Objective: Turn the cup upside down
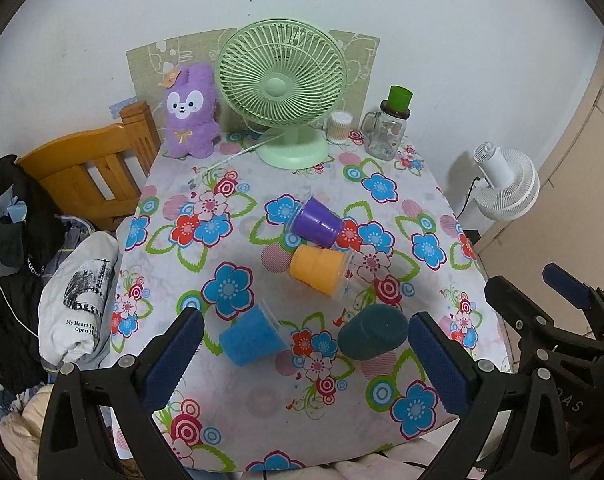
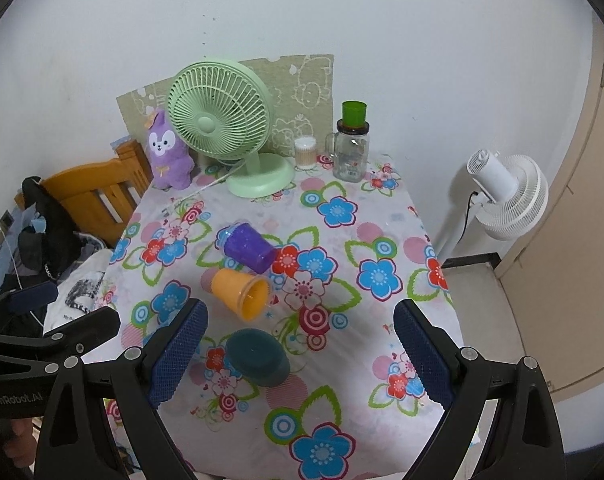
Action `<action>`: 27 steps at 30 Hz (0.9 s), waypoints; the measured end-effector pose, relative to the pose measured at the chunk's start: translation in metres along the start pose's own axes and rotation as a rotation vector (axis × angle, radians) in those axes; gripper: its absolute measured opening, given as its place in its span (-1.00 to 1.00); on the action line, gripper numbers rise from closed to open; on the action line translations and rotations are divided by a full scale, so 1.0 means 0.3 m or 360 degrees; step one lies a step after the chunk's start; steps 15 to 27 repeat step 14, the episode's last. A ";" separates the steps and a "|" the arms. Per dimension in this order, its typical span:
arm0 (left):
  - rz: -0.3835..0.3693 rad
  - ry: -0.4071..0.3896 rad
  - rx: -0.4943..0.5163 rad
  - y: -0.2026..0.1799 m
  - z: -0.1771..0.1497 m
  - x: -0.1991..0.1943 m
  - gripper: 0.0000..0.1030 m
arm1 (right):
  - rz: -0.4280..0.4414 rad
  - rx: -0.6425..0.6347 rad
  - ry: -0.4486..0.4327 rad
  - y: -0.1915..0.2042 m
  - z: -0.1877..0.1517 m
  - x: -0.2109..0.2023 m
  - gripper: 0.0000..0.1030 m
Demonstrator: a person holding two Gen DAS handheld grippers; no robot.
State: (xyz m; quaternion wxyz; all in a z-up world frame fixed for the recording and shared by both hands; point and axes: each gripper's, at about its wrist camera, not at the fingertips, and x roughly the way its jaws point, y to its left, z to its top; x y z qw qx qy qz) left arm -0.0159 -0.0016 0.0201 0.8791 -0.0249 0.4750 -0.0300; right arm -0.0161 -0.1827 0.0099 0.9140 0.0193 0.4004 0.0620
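Note:
Several cups lie on their sides on the floral tablecloth (image 1: pixel 238 408): a purple cup (image 1: pixel 316 222), an orange cup (image 1: pixel 319 269), a light blue cup (image 1: pixel 251 335) and a dark teal cup (image 1: pixel 372 333). My left gripper (image 1: pixel 302 358) is open and empty above the near part of the table, with the blue and teal cups between its fingers in view. My right gripper (image 2: pixel 302 354) is open and empty; the teal cup (image 2: pixel 258 356) lies just ahead of it, with the orange cup (image 2: pixel 240 292) and the purple cup (image 2: pixel 249 246) beyond. The blue cup is hidden in the right wrist view.
A green desk fan (image 1: pixel 283 92), a purple plush rabbit (image 1: pixel 190 114), a cotton swab jar (image 1: pixel 339 127) and a glass mug jar with a green cup on top (image 1: pixel 386 132) stand at the table's back. A wooden chair (image 1: pixel 98 172) and clothes are left; a white fan (image 1: pixel 510 184) right.

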 end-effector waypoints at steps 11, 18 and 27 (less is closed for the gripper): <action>0.0002 0.0005 0.0011 -0.001 -0.002 0.002 1.00 | -0.0011 0.0006 0.0011 -0.008 -0.002 0.000 0.86; 0.0002 0.0010 0.0011 -0.001 -0.004 0.006 1.00 | -0.0012 0.0009 0.0017 -0.009 -0.003 0.004 0.86; 0.0002 0.0010 0.0011 -0.001 -0.004 0.006 1.00 | -0.0012 0.0009 0.0017 -0.009 -0.003 0.004 0.86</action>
